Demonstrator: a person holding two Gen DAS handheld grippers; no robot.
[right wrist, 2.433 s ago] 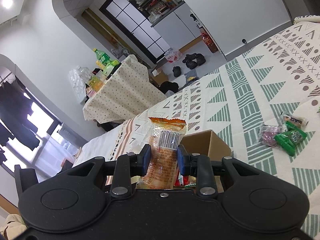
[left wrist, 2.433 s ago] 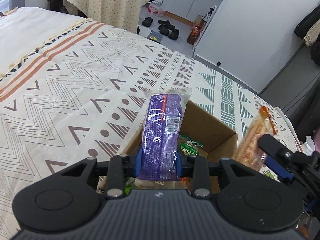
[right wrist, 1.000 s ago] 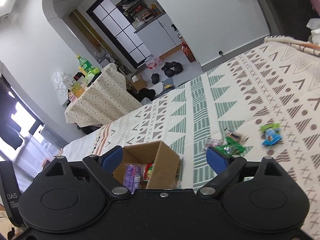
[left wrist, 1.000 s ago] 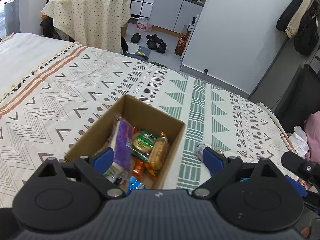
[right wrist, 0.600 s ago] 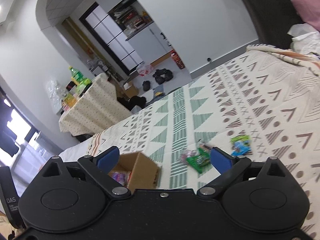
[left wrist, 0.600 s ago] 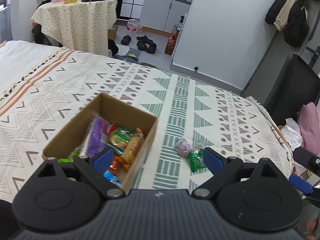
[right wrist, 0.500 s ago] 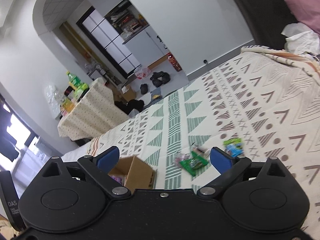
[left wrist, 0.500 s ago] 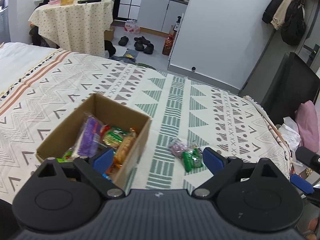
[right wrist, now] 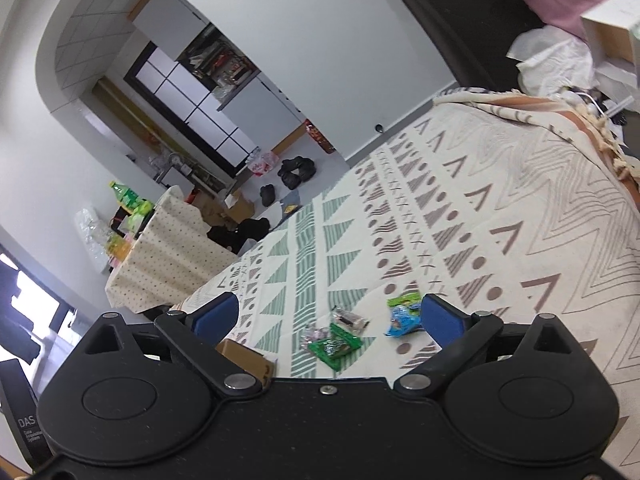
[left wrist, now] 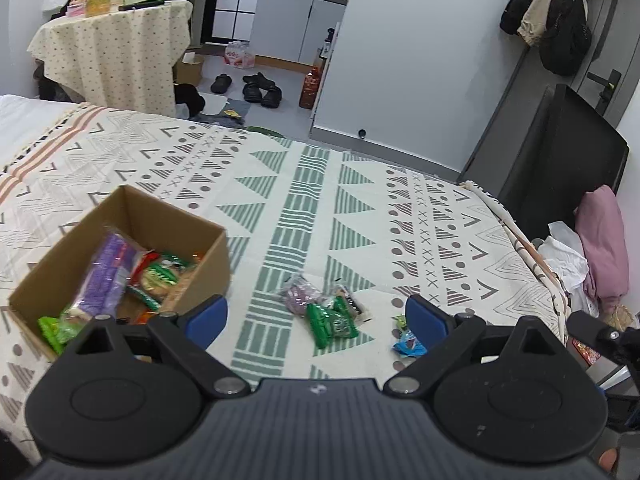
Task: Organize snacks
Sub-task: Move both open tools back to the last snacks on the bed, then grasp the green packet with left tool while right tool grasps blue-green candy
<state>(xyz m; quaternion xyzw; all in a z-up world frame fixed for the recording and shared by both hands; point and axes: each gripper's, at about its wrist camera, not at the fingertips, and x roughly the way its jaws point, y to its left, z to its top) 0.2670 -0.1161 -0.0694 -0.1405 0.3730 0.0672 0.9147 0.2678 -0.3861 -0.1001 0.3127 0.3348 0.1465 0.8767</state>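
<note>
With both hand-held grippers spread empty, left (left wrist: 316, 314) and right (right wrist: 328, 314), we judge the loose snack packets (left wrist: 328, 316) on the bed (left wrist: 360, 208), right of the cardboard box (left wrist: 208, 256), light, crinkly, slippery: pinch mid-body.

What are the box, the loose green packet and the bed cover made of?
Box: looks like plain brown cardboard, matte, with raw cut edges. Green packet: probably thin plastic film, glossy, crinkled with highlights. Bed cover: woven fabric, matte, printed or woven geometric pattern, fringe at the edge; the fibre can't be told.
</note>
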